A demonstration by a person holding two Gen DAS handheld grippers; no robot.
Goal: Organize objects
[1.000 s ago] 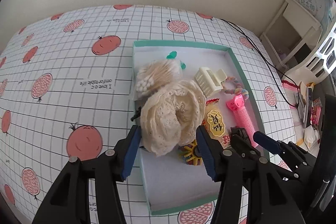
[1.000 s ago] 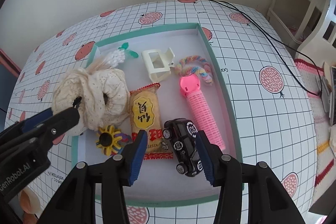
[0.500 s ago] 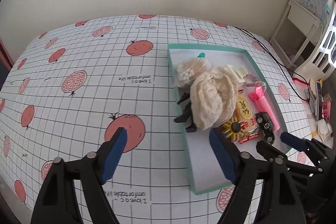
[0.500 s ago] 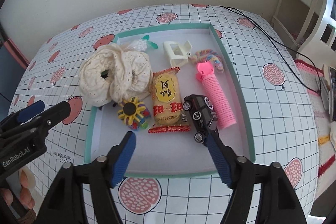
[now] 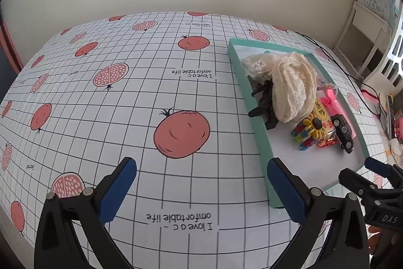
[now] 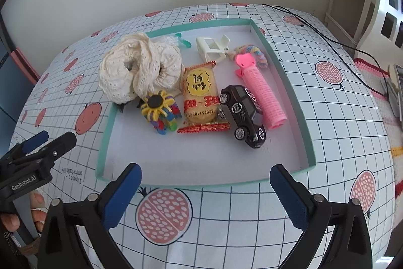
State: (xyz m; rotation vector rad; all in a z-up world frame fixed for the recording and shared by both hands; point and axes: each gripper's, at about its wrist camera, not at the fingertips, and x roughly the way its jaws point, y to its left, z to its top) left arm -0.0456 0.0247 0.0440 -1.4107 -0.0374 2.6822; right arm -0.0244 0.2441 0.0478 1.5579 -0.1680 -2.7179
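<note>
Surface (image 6: 327, 132), gridded cloth with pomegranate print, fills both views; teal-rimmed tray (image 6: 302, 122) lies centre frame in the right wrist view and at right of frame in the left wrist view, with every loose object inside it. Cream lace cloth (image 6: 138, 67), upper left of the tray and draped partly over its left rim: judged soft, light and limp, best pinched at a gathered fold, likely to sag and trail. Pink roller (image 6: 262, 95), right of centre: judged light, stiff, rounded, so taken across its width. Snack packet (image 6: 200, 95), centre: crinkly film, probably slippery, contents likely brittle, so gripped at the sealed end. Black toy car (image 6: 243, 116), touching the roller: hard, smooth, apt to roll, taken across its sides. White clip (image 6: 212, 47), upper centre: rigid, hollow. Yellow flower toy (image 6: 158, 107), just beside the cloth: small, hard, irregular. Left claw (image 5: 201, 190) released, jaws wide, over bare surface at lower frame; right claw (image 6: 205, 196) released, empty, at the tray's near rim.
</note>
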